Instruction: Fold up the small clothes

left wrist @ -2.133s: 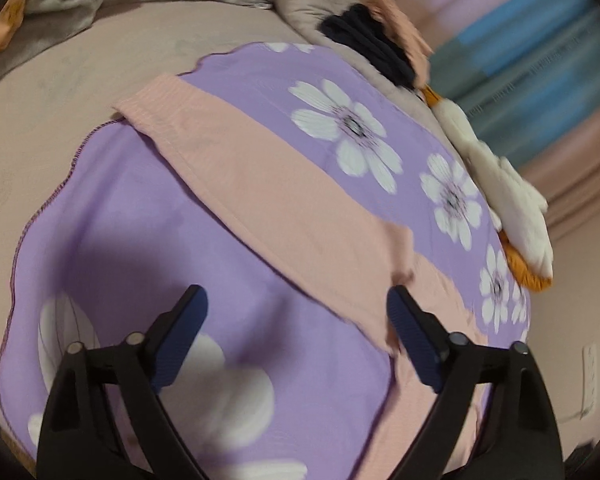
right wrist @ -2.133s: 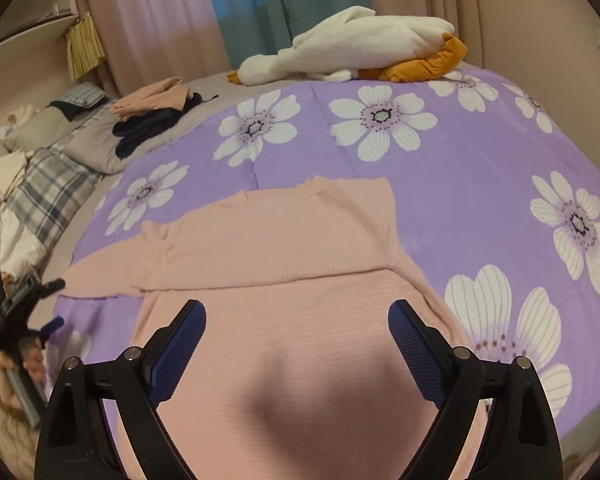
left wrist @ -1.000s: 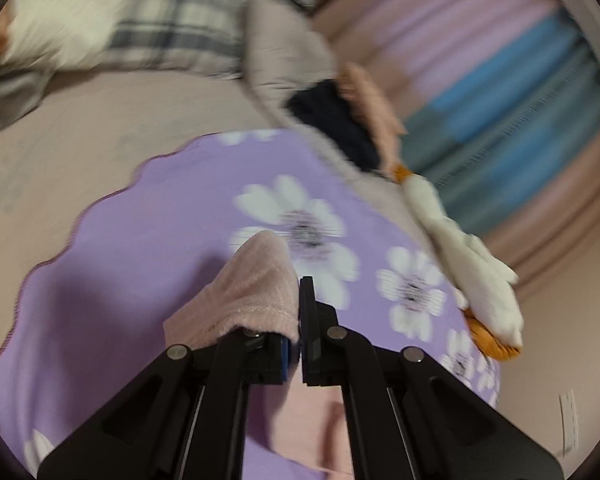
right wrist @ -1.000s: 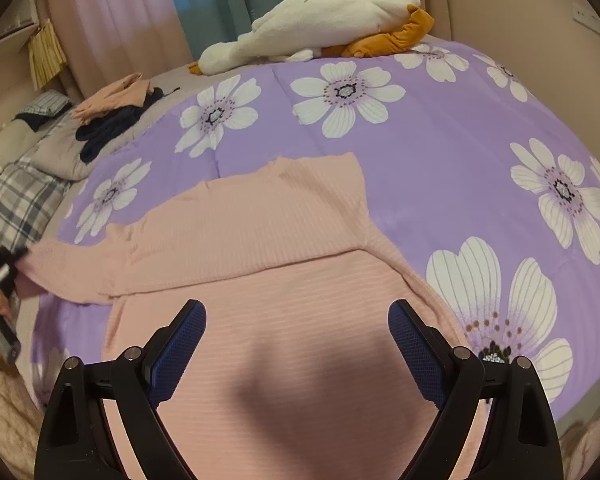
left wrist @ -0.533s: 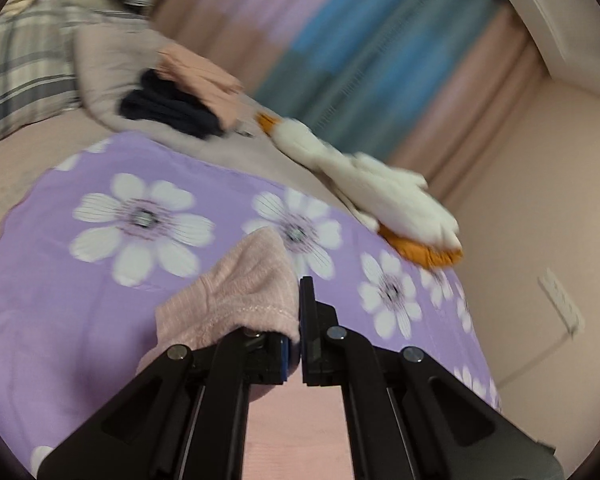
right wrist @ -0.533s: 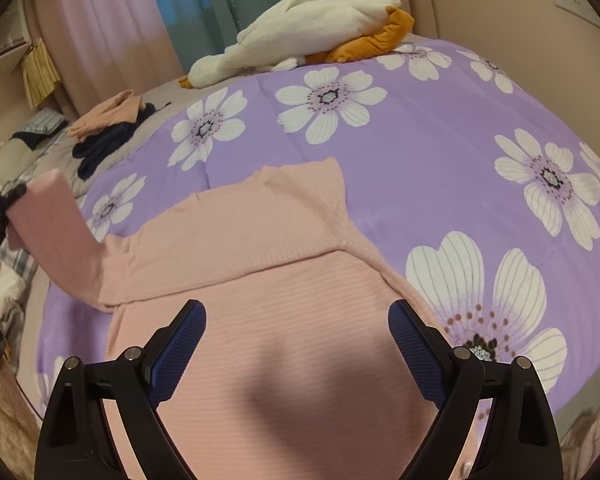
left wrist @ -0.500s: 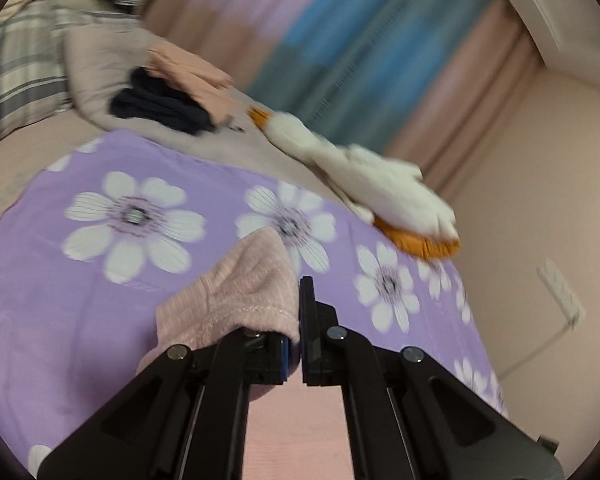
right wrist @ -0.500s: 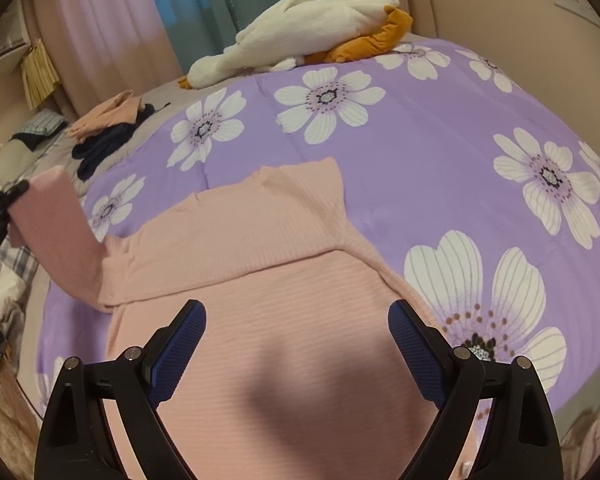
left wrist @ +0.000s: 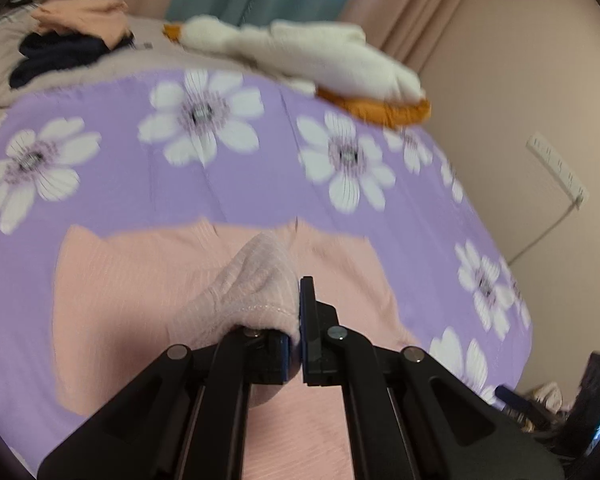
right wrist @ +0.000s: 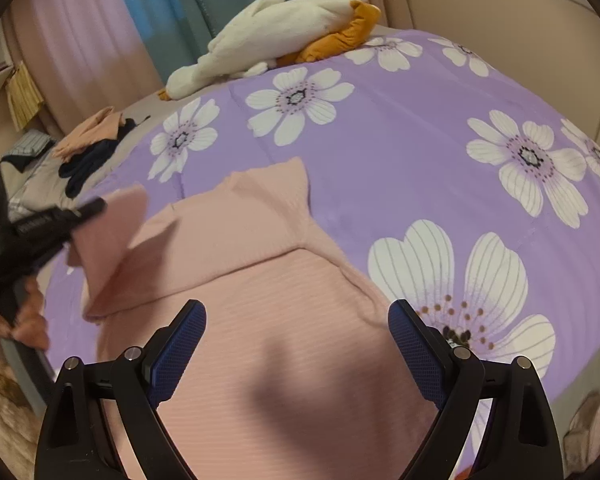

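Observation:
A pink ribbed sweater (right wrist: 268, 320) lies flat on a purple flowered bedspread (right wrist: 400, 152); it also shows in the left wrist view (left wrist: 112, 292). My left gripper (left wrist: 298, 320) is shut on the cuff of the sweater's sleeve (left wrist: 256, 292) and holds it lifted over the sweater's body. In the right wrist view the left gripper (right wrist: 80, 216) shows at the left with the lifted sleeve (right wrist: 112, 232). My right gripper (right wrist: 296, 344) is open and empty, hovering above the sweater's lower body.
A white and orange plush goose (right wrist: 276, 36) lies at the bed's far edge. A pile of peach and navy clothes (right wrist: 96, 140) sits at the back left. Curtains (right wrist: 204, 4) and a wall (left wrist: 540, 80) with a power strip (left wrist: 556, 168) border the bed.
My left gripper closed on the sleeve cuff, lifted it and carried it rightward over the sweater's body. The right gripper stayed open above the sweater.

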The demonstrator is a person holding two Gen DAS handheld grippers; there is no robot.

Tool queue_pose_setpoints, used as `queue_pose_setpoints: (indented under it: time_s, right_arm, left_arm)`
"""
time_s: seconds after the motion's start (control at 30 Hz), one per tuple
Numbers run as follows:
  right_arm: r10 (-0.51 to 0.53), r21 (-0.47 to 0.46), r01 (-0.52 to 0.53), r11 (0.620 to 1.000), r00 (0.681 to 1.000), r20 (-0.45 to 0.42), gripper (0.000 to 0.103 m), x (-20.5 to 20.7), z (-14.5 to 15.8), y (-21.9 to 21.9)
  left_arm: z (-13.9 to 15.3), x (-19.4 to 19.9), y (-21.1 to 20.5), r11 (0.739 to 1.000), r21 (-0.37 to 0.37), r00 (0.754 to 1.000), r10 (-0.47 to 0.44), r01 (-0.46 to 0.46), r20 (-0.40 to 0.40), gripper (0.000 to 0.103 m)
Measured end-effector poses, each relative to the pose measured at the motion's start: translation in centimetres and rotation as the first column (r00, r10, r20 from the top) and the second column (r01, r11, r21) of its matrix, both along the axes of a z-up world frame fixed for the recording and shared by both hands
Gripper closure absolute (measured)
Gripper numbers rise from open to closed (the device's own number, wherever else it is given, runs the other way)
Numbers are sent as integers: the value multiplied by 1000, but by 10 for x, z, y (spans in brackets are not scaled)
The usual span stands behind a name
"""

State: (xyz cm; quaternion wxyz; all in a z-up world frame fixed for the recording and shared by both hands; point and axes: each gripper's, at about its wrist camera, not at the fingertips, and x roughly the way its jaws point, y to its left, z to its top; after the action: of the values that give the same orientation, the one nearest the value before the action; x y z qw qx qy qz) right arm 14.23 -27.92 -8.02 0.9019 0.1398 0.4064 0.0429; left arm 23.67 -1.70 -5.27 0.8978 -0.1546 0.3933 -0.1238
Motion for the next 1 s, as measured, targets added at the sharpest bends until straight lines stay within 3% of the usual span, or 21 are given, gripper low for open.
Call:
queue_pose_setpoints:
  time_s: [0.23,0.4,0.57,0.63,0.7,0.73,0.77,0.9,1.0]
  right_arm:
    - [-21,4,22,1000,1000,-20,11,0,-7,-9]
    - [-29,8,30,1000,999,-32,11,1,-12,-14]
    - [-29,8,29,1000,998,-48,11,3,-16,-15]
    - [-30,9,30,999,998,-54,11,3,-18,-15]
    - [-26,10,26,1000,998,-60,11,4,-20,-15]
    - [-21,7,21,1000,998,-62,11,5,-20,-14]
    - [-17,3,18,1000,998,-62,11,5,-20,-13]
    - [0,-20,-2,1000,998,-63,11,8,-19,-6]
    - [41,-40,-44,998,998,-55,11,11,-15,7]
  left_arm:
    - [-55,6,-26,998,13,990,-52,54,-130,102]
    - [-88,10,-30,999,-21,970,-44,40,-237,101]
    - [-89,8,-27,998,-52,969,-36,24,-244,95]
    - [-84,6,-25,997,-70,966,-50,33,-252,84]
    - [-76,-1,-21,995,-95,965,-63,40,-256,64]
    - [-71,-6,-18,994,-106,966,-60,34,-250,49]
    - [-65,-12,-14,993,-116,970,-53,26,-237,43]
    - [-38,-42,19,988,-148,984,25,-52,-177,39]
    - [-26,-67,53,978,-156,981,117,-141,-157,35]
